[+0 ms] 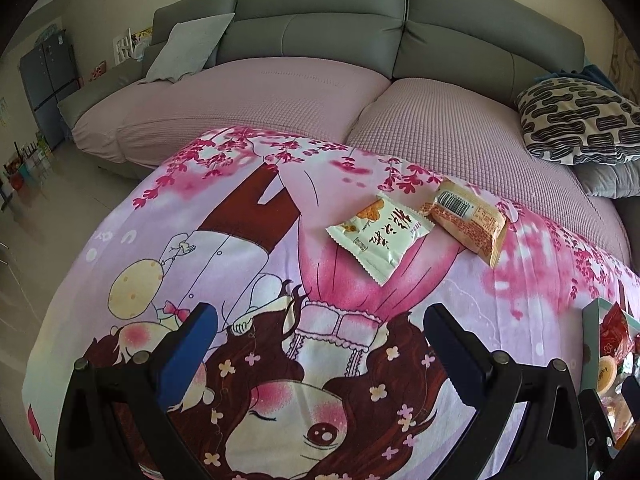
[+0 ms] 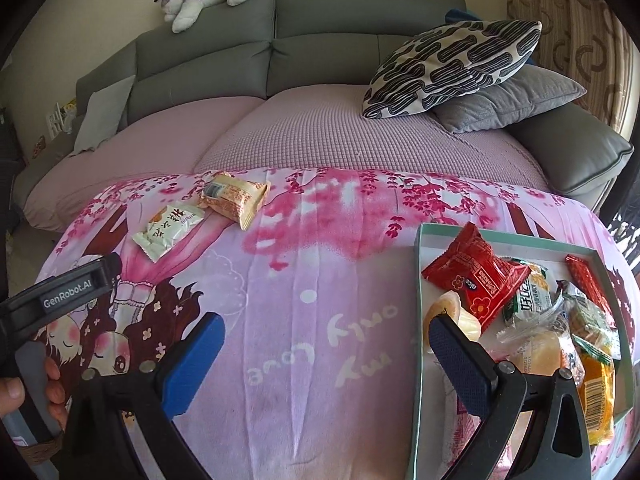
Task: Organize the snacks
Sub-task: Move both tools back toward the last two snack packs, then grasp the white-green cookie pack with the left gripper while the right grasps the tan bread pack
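Observation:
A white snack packet (image 1: pixel 379 234) and an orange snack packet (image 1: pixel 468 219) lie side by side on the pink cartoon blanket (image 1: pixel 280 280), far of my left gripper (image 1: pixel 320 336), which is open and empty above the blanket. They also show in the right wrist view, white packet (image 2: pixel 167 230) and orange packet (image 2: pixel 236 197), at far left. My right gripper (image 2: pixel 326 338) is open and empty, its right finger over the left edge of a green-rimmed box (image 2: pixel 418 264). The box holds a red packet (image 2: pixel 476 276) and several other snacks.
A grey sofa with a pink cover (image 2: pixel 320 136) lies behind the blanket. A patterned cushion (image 2: pixel 448 68) and a grey cushion (image 2: pixel 508 100) rest at its right. The left gripper's body (image 2: pixel 64 292) and the person's hand (image 2: pixel 24 388) show at left. Box corner (image 1: pixel 592 320).

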`<action>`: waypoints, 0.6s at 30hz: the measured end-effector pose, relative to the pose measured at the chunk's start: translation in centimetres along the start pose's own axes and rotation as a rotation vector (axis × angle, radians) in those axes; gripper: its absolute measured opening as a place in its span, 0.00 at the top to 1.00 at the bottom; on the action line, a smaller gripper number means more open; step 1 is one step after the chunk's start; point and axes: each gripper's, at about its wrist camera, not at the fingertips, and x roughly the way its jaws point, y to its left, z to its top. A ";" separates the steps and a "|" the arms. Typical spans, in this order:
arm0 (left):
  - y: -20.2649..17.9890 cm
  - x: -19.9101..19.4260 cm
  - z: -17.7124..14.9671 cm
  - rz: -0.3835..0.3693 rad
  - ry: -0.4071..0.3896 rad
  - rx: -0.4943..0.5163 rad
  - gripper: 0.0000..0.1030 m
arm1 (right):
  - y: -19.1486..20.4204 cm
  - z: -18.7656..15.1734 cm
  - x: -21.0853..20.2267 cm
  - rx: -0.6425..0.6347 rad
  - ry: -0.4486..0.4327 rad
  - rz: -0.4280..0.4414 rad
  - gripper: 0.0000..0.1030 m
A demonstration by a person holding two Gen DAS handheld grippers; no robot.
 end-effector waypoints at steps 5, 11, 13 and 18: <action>-0.7 2.1 1.5 -0.011 0.026 0.059 0.01 | 1.1 2.1 1.5 -0.014 -0.020 0.047 0.00; -1.8 4.0 3.8 -0.050 0.037 0.148 0.01 | 2.9 5.3 4.5 -0.061 0.004 0.091 0.00; -2.1 4.7 4.4 -0.059 0.039 0.168 0.01 | 3.9 6.4 5.5 -0.131 0.016 0.091 0.00; -2.3 6.6 6.0 -0.125 0.073 0.195 0.01 | 5.7 8.8 8.1 -0.297 0.062 0.085 0.01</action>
